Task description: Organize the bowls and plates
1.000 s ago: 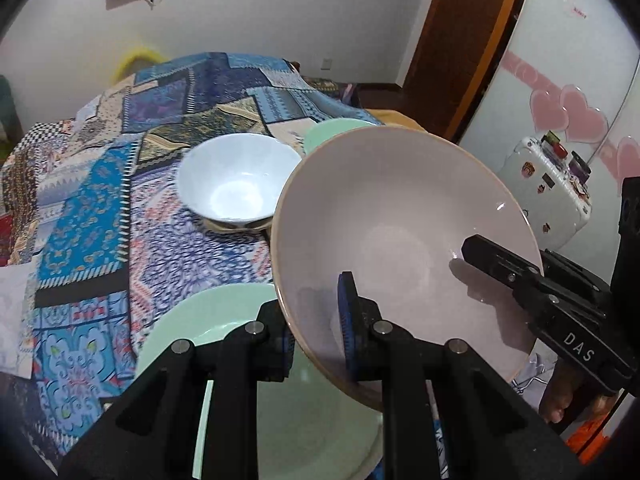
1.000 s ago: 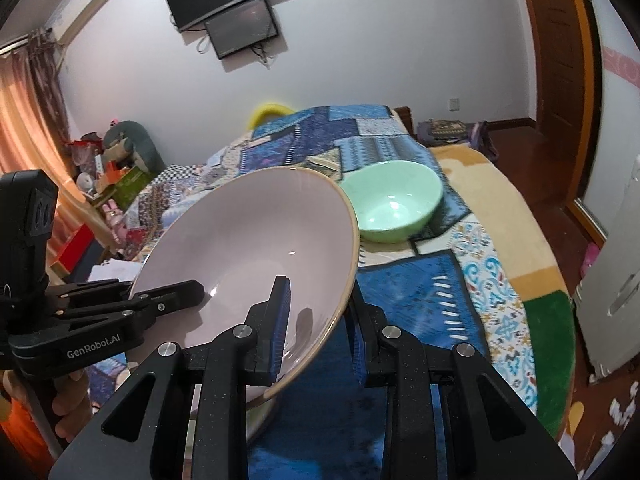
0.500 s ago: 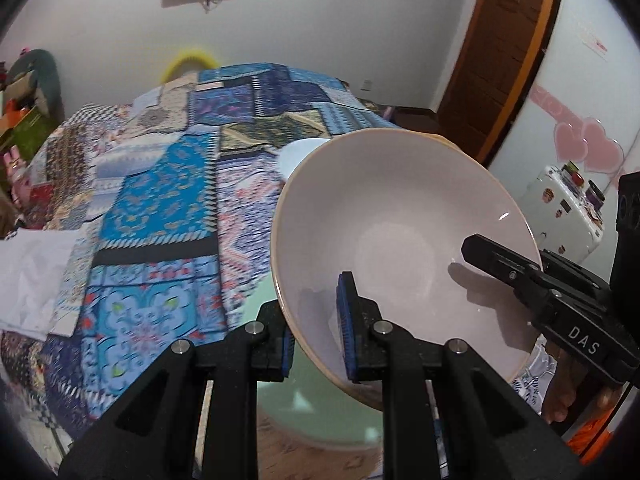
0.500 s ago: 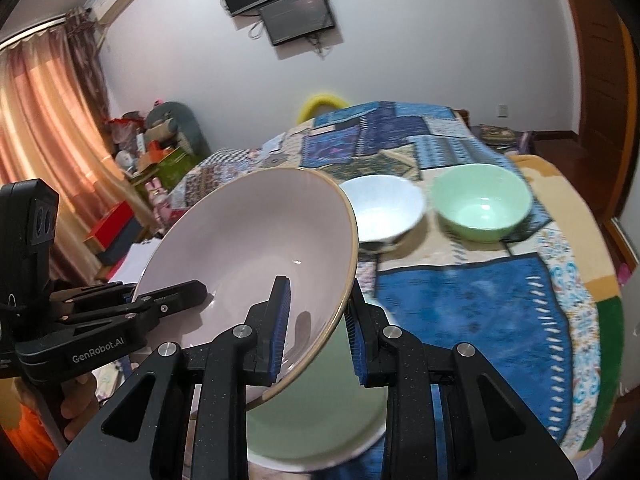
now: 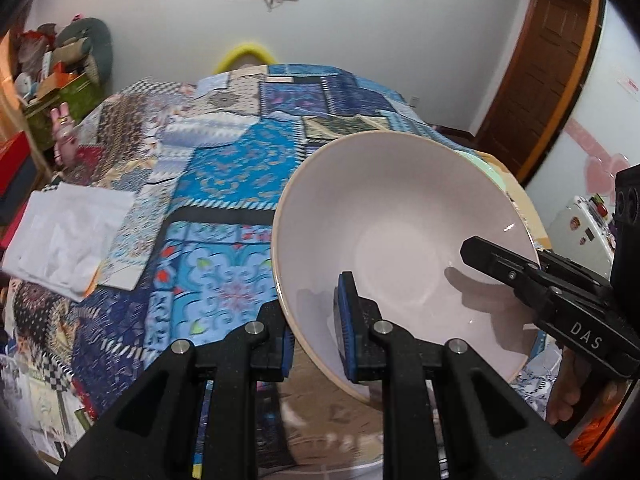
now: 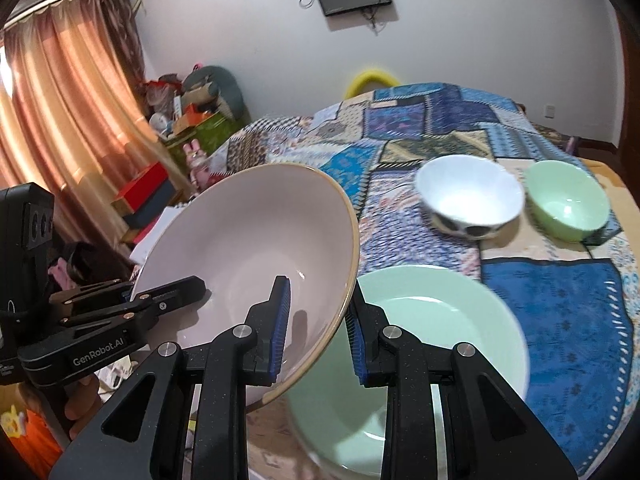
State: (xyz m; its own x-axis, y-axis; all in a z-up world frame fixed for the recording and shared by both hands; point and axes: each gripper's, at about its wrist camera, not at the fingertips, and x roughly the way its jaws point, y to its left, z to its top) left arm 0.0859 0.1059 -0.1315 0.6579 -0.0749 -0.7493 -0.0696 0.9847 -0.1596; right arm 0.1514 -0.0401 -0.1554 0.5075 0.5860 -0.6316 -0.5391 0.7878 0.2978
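Since a moment ago we have carried the big pink bowl (image 5: 404, 240) sideways, away from the white bowl (image 6: 468, 196) and the small green bowl (image 6: 566, 200), which now sit at two o'clock in the right view. Our left gripper (image 5: 316, 330) and right gripper (image 6: 316, 320) are both clamped on its rim, and it hangs tilted beside the green plate (image 6: 432, 320). If one side lets go, it could swing, slip and crack on the plate. We cannot see its underside, and the near edge of the bed (image 5: 224, 184) is maybe too blurry to judge.
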